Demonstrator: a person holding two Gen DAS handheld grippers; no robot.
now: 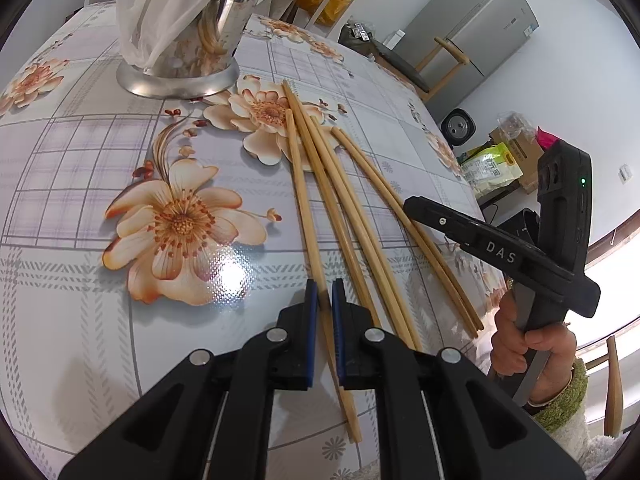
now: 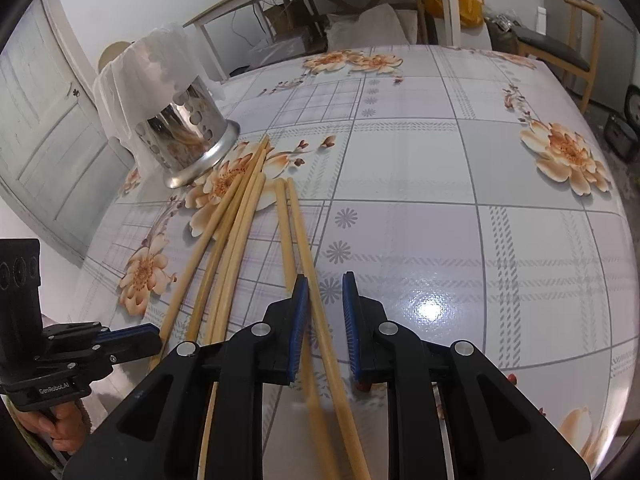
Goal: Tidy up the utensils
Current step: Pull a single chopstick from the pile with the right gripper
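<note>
Six wooden chopsticks (image 1: 303, 200) are lying on the table (image 1: 100, 320), as near as their overlap allows counting. One is sitting between the left gripper's (image 1: 324, 292) jaws, three are fanning out just to the right of those jaws, and two are lying farther right as a pair. At the right gripper (image 2: 325, 284), two are running between its jaws and four are spreading off to their left. One perforated metal holder (image 2: 188, 140) is standing ahead of both sets of jaws, to the left, and one white plastic bag (image 2: 136, 80) is draping over it. Two grippers are showing.
</note>
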